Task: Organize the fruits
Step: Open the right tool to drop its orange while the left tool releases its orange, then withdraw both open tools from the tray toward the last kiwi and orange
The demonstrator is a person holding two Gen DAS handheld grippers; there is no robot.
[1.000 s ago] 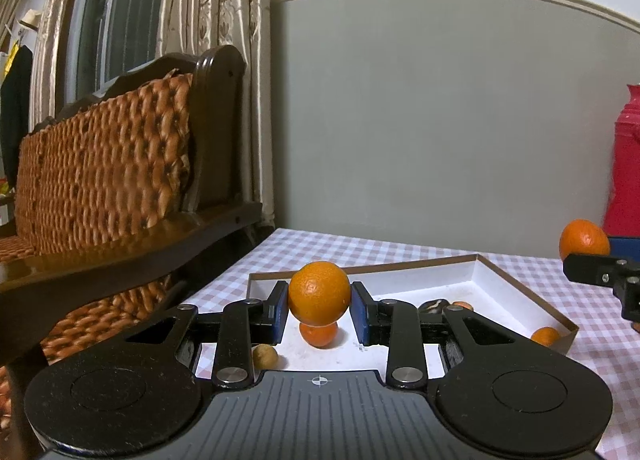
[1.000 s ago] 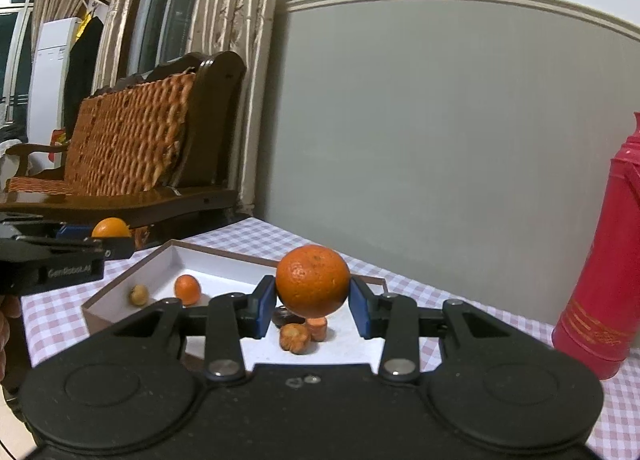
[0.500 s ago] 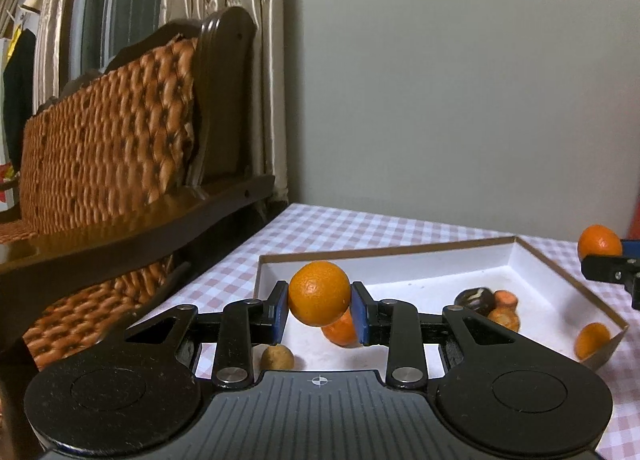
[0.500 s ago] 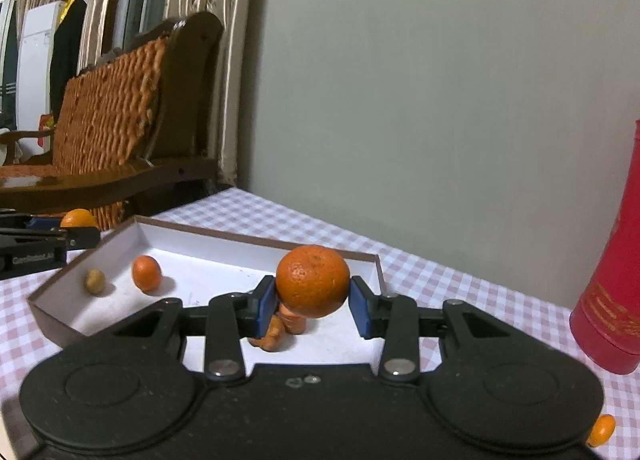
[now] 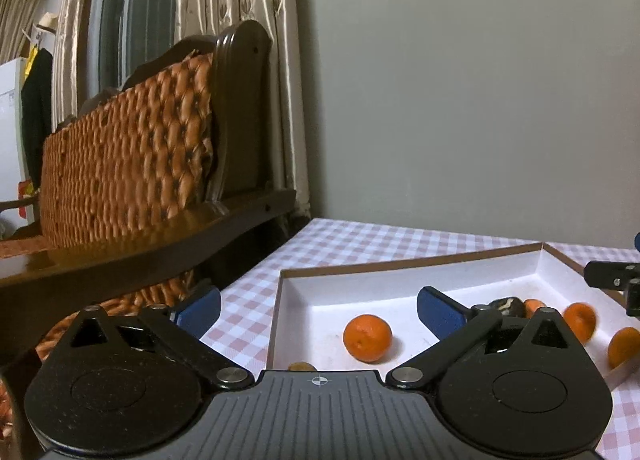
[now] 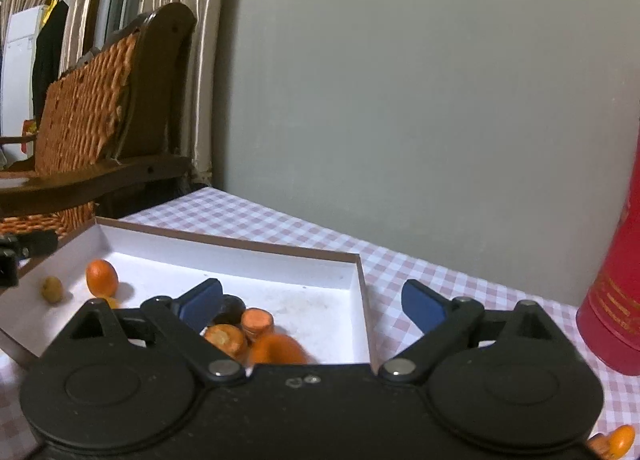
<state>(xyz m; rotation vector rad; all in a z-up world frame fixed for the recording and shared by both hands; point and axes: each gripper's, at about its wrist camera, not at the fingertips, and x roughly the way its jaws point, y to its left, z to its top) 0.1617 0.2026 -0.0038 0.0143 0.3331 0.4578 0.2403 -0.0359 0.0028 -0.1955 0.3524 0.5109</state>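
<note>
My left gripper [image 5: 319, 310] has its jaws opening wide, with nothing between the blue pads. Below and ahead of them an orange [image 5: 367, 338] rests on the floor of the white box [image 5: 400, 266]. My right gripper [image 6: 313, 304] is also opening over the box [image 6: 240, 246], and a blurred orange [image 6: 278, 348] drops just beneath it. The left wrist view shows that blurred orange [image 5: 579, 320] beside another orange [image 5: 622, 346]. In the right wrist view a small orange [image 6: 102, 278] and a brown nut [image 6: 52, 289] lie at the box's left end.
A dark lump [image 6: 228, 308] and two orange-brown pieces [image 6: 258, 320] sit mid-box. On the right stands a red flask [image 6: 612, 300], with a small orange [image 6: 620, 438] loose on the checked cloth [image 6: 400, 260]. A wicker chair [image 5: 120, 160] borders the table's left side.
Both grippers were shut on an orange and moved forward and down over the box. Their jaws have since sprung apart and both oranges have dropped out.
</note>
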